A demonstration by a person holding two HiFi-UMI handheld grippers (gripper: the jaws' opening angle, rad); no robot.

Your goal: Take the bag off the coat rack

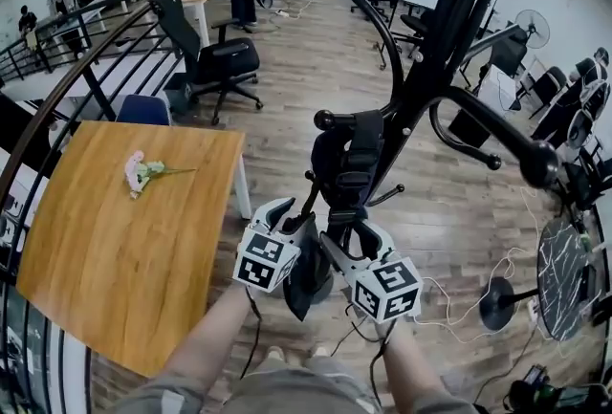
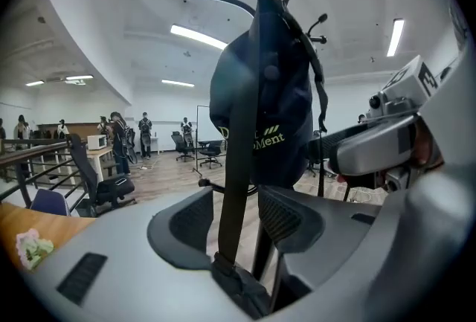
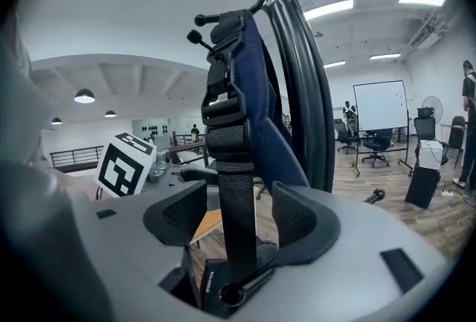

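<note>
A dark blue bag (image 1: 345, 163) hangs from a hook of the black coat rack (image 1: 448, 39). Both grippers are raised under it, side by side. In the left gripper view the bag (image 2: 262, 90) hangs above and one black strap (image 2: 236, 164) runs down between the jaws of my left gripper (image 2: 238, 220), with gaps on both sides. In the right gripper view a wider webbing strap (image 3: 238, 187) with a buckle passes between the jaws of my right gripper (image 3: 239, 220), and the pads stand clear of it. In the head view my left gripper (image 1: 295, 232) and right gripper (image 1: 340, 248) sit just below the bag.
A wooden table (image 1: 124, 240) with a small flower sprig (image 1: 143, 173) stands to the left. A black office chair (image 1: 218, 60) is behind it, and a curved railing (image 1: 57, 97) beyond. The rack's hooked arms (image 1: 497, 140) reach right. A fan base (image 1: 501, 302) and cables lie on the floor.
</note>
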